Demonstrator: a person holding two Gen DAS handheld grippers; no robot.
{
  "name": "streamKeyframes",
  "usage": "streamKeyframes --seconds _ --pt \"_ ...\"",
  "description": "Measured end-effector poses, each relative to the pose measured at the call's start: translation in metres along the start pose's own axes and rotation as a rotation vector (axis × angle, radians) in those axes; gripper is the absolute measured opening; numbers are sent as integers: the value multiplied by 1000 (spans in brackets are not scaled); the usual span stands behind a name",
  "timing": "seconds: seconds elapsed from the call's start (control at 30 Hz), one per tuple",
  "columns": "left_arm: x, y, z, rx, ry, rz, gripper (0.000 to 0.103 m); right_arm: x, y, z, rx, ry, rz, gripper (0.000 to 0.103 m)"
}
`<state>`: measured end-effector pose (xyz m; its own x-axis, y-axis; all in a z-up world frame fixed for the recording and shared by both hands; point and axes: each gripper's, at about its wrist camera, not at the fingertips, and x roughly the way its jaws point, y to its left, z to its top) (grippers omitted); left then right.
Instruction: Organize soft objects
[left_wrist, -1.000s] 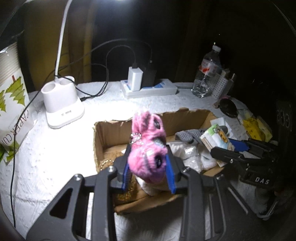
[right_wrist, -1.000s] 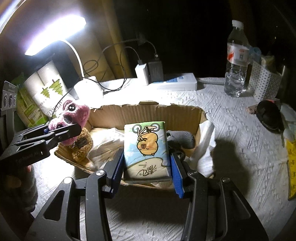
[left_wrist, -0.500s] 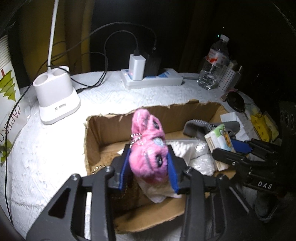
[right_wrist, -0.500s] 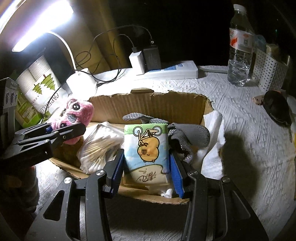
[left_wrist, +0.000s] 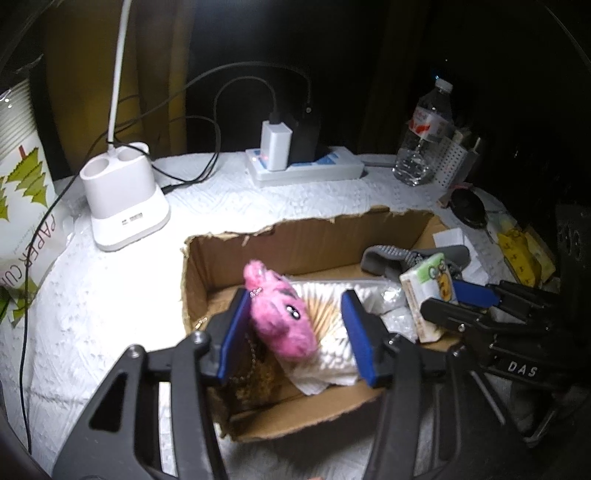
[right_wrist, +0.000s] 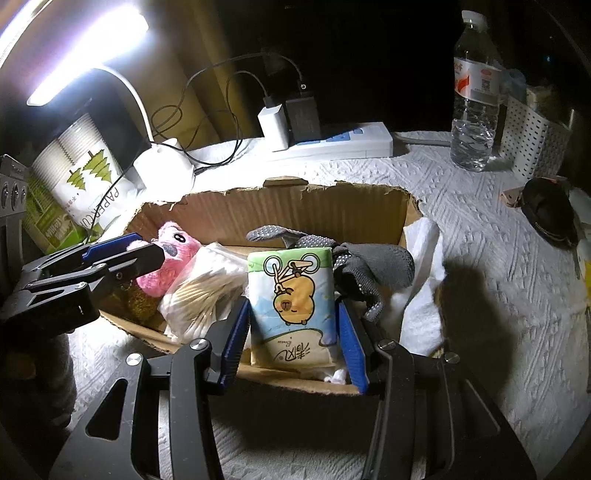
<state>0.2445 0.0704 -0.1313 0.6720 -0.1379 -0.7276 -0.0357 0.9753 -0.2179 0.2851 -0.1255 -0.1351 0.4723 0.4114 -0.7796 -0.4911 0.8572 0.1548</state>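
1. Left gripper (left_wrist: 295, 328): jaws opening. The pink plush (left_wrist: 282, 314) lies between them, against the left pad and clear of the right, so it is released, not gripped.
2. Plush position: inside the box (left_wrist: 295, 240), left end, resting on a swab bag (left_wrist: 332, 328) and a brown toy (left_wrist: 255, 376). Its long axis runs away from the gripper, tilted left.
3. Left gripper pose: angled steeply down over the box's near wall. The next move is judged to be a straight retreat.
4. Right gripper (right_wrist: 293, 332): closed on the tissue pack (right_wrist: 295, 302), held upright over the box's right half, beside a grey glove (right_wrist: 369, 266).
5. The right hand is nearer the free space; lowering the pack there appears to be the remaining step.
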Motion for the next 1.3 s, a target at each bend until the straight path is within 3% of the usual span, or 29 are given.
streamKeyframes --seconds 0.43,1.3 --pt "-29 -11 -7 22 -42 -6 53 -22 7 -9 -4 -33 -8 56" --pt "-90 -35 -36 57 -104 -22 57 -85 22 -39 -21 -115 -34 56"
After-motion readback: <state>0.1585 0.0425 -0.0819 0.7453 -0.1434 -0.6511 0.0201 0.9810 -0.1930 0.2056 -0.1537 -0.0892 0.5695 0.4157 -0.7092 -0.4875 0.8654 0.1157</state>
